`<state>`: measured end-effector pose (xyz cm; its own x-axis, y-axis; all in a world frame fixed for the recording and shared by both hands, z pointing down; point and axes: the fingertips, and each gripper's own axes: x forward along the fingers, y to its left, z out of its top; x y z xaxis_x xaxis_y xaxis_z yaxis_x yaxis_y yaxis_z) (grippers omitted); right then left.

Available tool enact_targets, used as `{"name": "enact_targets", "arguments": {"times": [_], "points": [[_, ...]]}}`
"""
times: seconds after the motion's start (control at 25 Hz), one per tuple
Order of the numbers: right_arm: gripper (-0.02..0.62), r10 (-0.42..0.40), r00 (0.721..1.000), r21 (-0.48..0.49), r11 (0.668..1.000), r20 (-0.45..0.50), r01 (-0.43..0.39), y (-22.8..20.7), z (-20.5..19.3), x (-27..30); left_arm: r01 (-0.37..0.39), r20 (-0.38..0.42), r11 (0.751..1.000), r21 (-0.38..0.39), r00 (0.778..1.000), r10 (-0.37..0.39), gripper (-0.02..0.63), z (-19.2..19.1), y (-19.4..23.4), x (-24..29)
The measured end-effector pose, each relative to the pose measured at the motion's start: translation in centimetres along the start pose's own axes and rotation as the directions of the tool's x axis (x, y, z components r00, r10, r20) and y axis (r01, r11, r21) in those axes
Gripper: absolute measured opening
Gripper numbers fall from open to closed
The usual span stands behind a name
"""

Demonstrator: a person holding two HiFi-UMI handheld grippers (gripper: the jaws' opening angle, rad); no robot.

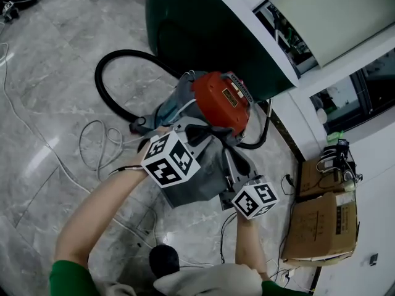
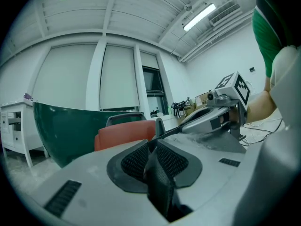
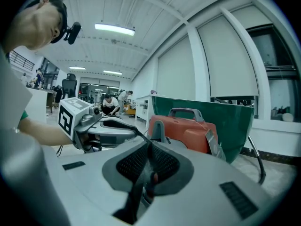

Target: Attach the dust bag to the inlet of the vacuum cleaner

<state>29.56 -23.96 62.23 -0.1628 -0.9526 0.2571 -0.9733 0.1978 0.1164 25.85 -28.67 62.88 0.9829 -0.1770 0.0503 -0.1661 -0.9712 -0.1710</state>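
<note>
The red vacuum cleaner [image 1: 221, 100] stands on the marble floor with its black hose [image 1: 106, 88] looping off to the left. A grey dust bag [image 1: 196, 189] hangs in front of it, stretched between my two grippers. My left gripper [image 1: 189, 132] grips the bag's left edge, and the left gripper view shows a thin dark strip pinched between the pads of the left gripper [image 2: 155, 149]. My right gripper [image 1: 229, 168] holds the right edge; in its own view the right gripper [image 3: 149, 149] is closed on a thin fold. The vacuum cleaner [image 3: 187, 132] sits just beyond both sets of jaws.
A large dark green tub [image 1: 203, 23] stands right behind the vacuum. A white counter [image 1: 290, 48] runs along the right. Cardboard boxes [image 1: 321, 224] sit at the lower right. White cable [image 1: 99, 143] lies looped on the floor to the left.
</note>
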Motion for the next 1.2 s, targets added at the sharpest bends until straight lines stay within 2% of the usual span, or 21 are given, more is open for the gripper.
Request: {"name": "enact_targets", "arguments": {"times": [0.36, 0.56, 0.68, 0.8, 1.04, 1.2], "points": [[0.028, -0.052, 0.999, -0.038, 0.998, 0.003, 0.052, 0.0, 0.4, -0.3, -0.024, -0.015, 0.999, 0.020, 1.000, 0.025, 0.052, 0.0, -0.2, -0.6], [0.029, -0.111, 0.994, -0.042, 0.993, 0.004, 0.111, -0.4, 0.7, -0.8, -0.028, -0.030, 1.000, 0.007, 0.999, 0.028, 0.052, -0.2, -0.1, -0.9], [0.029, -0.151, 0.988, -0.069, 0.986, -0.001, 0.151, -0.3, 1.0, -1.4, -0.028, -0.037, 1.000, 0.010, 0.999, 0.029, 0.052, -0.2, -0.3, -1.2], [0.029, -0.158, 0.987, -0.114, 0.981, -0.012, 0.155, 0.2, 1.8, -1.6, -0.038, -0.025, 0.999, 0.014, 0.999, 0.039, 0.052, 0.2, 0.1, -2.1], [0.029, -0.166, 0.984, -0.162, 0.975, -0.059, 0.154, 1.9, 5.3, -1.9, -0.082, -0.058, 0.994, -0.072, 0.995, 0.078, 0.052, 1.9, 1.7, -5.7], [0.029, -0.133, 0.979, -0.159, 0.981, -0.152, 0.109, 3.7, 10.3, -2.9, -0.108, -0.127, 0.985, -0.131, 0.988, 0.091, 0.052, 6.3, 2.2, -9.1]]}}
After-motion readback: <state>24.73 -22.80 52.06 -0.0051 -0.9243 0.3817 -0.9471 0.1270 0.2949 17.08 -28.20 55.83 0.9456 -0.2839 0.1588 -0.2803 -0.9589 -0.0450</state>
